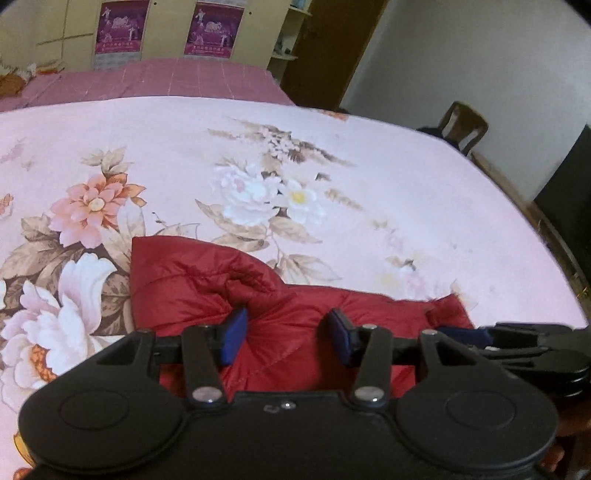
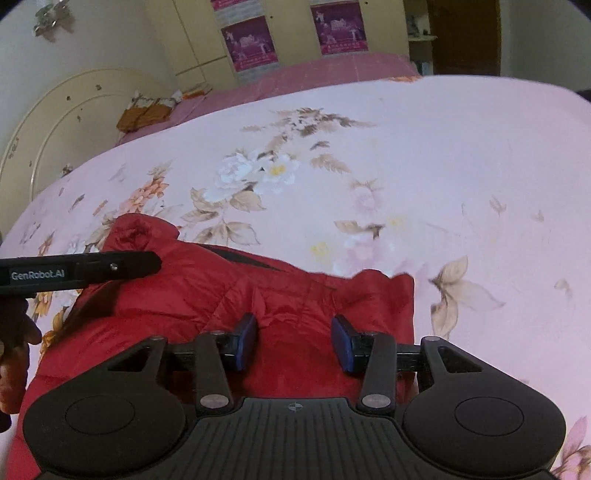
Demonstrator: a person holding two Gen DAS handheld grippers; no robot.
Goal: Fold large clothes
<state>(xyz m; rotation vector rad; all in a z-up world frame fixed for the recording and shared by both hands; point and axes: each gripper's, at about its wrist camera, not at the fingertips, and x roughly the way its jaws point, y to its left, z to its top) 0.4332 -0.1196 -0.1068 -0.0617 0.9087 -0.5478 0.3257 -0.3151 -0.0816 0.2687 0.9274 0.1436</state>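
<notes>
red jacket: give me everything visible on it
The red jacket is a quilted, puffy garment with a slightly shiny shell and stitched panels. It lies crumpled, apparently partly folded, on the pink floral bedspread, near its front edge. A dark opening or lining strip shows near the top. One bunched end rises at the left. Both grippers, left and right, hover over it with jaws open, gripping nothing.

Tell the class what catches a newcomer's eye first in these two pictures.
A red jacket lies crumpled on the near part of a pink flowered bedspread. Both grippers, left and right, hover over it with blue fingers apart, gripping nothing. Two magenta posters hang on the far cupboards.
</notes>
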